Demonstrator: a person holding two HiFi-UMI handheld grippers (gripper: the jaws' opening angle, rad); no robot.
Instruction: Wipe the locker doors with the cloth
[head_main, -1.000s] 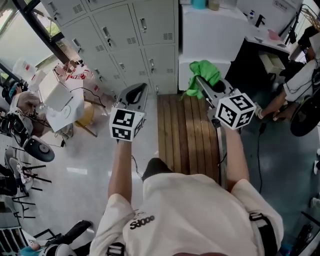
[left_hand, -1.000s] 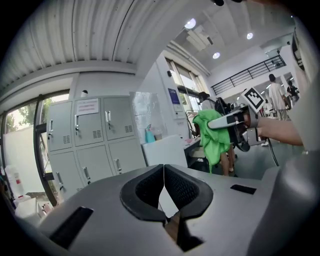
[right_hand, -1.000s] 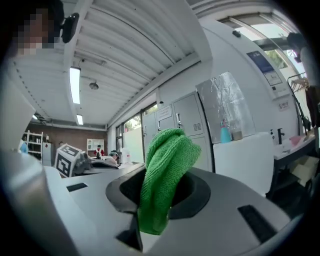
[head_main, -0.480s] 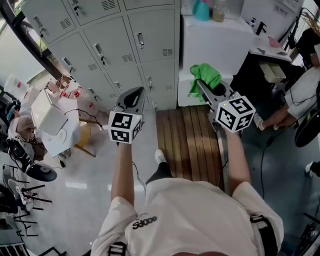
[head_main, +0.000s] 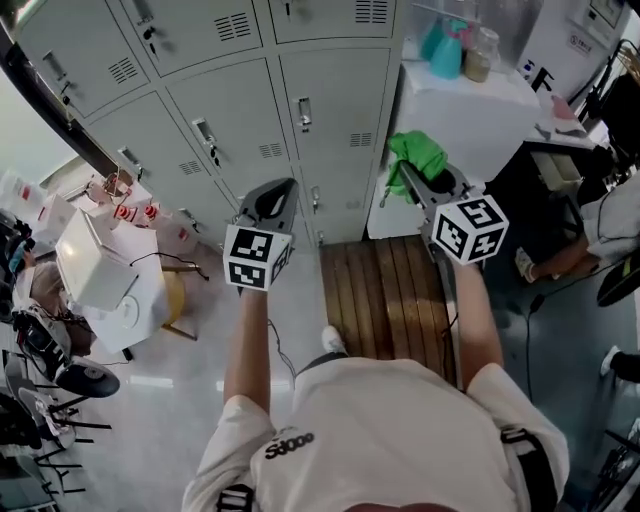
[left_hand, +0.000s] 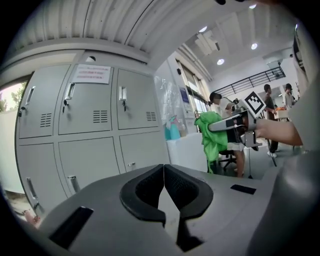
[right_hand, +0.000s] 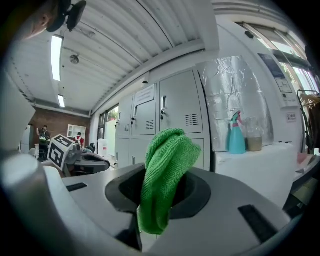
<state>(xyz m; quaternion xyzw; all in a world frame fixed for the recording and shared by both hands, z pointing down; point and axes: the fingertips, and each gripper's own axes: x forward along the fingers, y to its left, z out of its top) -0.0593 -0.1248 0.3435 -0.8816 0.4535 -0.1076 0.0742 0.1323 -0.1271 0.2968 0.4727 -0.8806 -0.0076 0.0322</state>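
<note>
Cloth (right_hand: 167, 170), bright green, is pinched in the right gripper (head_main: 405, 172), whose jaws are closed on a fold of it, so it bunches up out of them. It is held up in the air, near the lockers (head_main: 330, 100) but apart from their doors. The left gripper (left_hand: 163, 172) has its jaws pressed together with nothing in them and points at the grey doors.

Only the head view takes in the wooden slats (head_main: 385, 295) on the floor before the lockers, and a person (head_main: 600, 220) seated off to the right. Only the gripper views show the ribbed ceiling (right_hand: 150, 30) and its strip lights (right_hand: 55, 50).

From the left gripper's camera a paper notice (left_hand: 91, 74) shows on an upper door, its print too blurred to read. A blue spray bottle (right_hand: 236, 135) and a jar (right_hand: 254, 136) stand at the back corner of a white counter (head_main: 470, 110), beside the lockers, and any label on them is too small to make out
</note>
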